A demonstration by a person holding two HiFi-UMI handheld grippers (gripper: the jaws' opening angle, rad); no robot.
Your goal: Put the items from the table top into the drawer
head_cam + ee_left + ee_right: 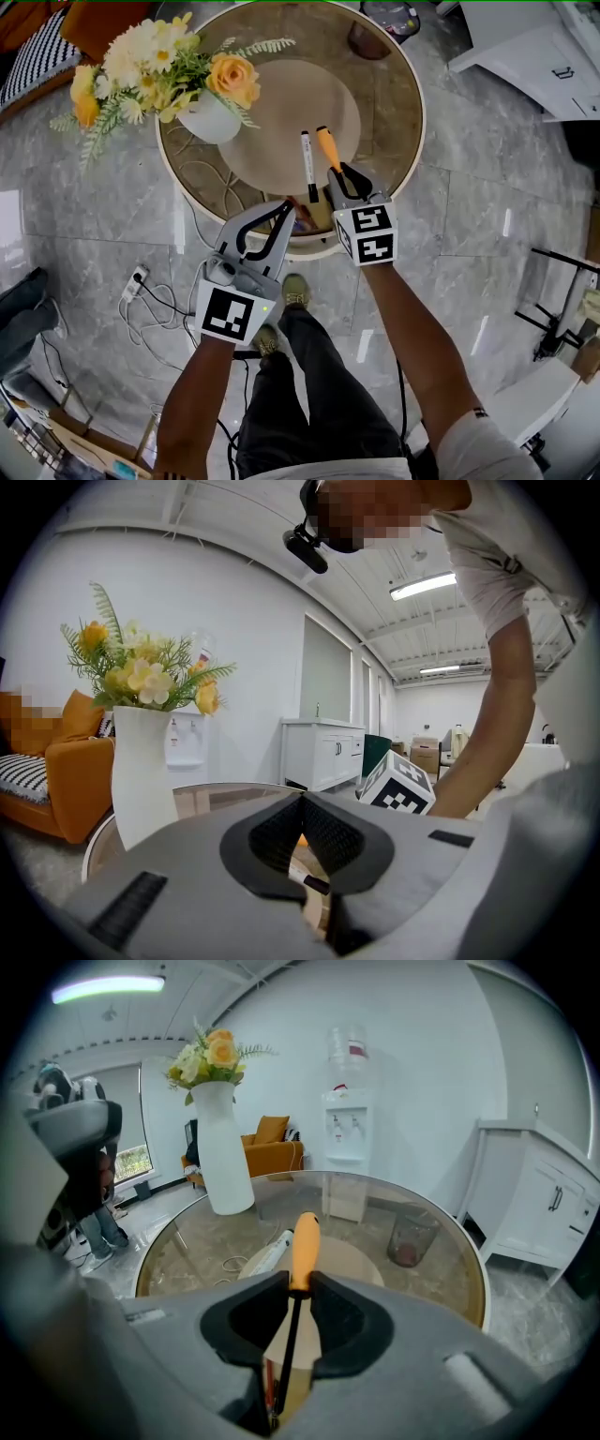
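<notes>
The right gripper (339,173) (298,1283) is clamped on an orange-handled screwdriver (325,145) (303,1241), its dark pads pinching the tool where the handle meets the black shaft. The handle juts out ahead of the jaws toward the middle of the table and the shaft runs back between them. Whether the tool is lifted clear of the glass cannot be told. Just beside it, on its left in the head view, a white marker pen (307,164) (267,1253) with a dark cap lies on the round glass table (412,84), roughly parallel to the screwdriver and apart from it. The left gripper (284,204) (302,799) sits at the table's near edge with its jaws closed tip to tip and nothing held between them. It is near the right gripper, which is lower-left of the screwdriver in the head view. A pale round disc (281,103) shows through the glass under both tools. Farther across the table stands a white vase (211,120) (141,761) (223,1147) of yellow and orange flowers (159,66), upright near the far left rim, and a dark tumbler (367,39) (410,1237) stands near the far right rim, well apart from the tools. Beyond the table are a white cabinet (323,752) (544,1204), an orange sofa (75,771) (272,1143) and a water dispenser (345,1129) against the wall. A power strip (136,281) with loose cables lies on the grey marble floor to the left of the person's legs.
</notes>
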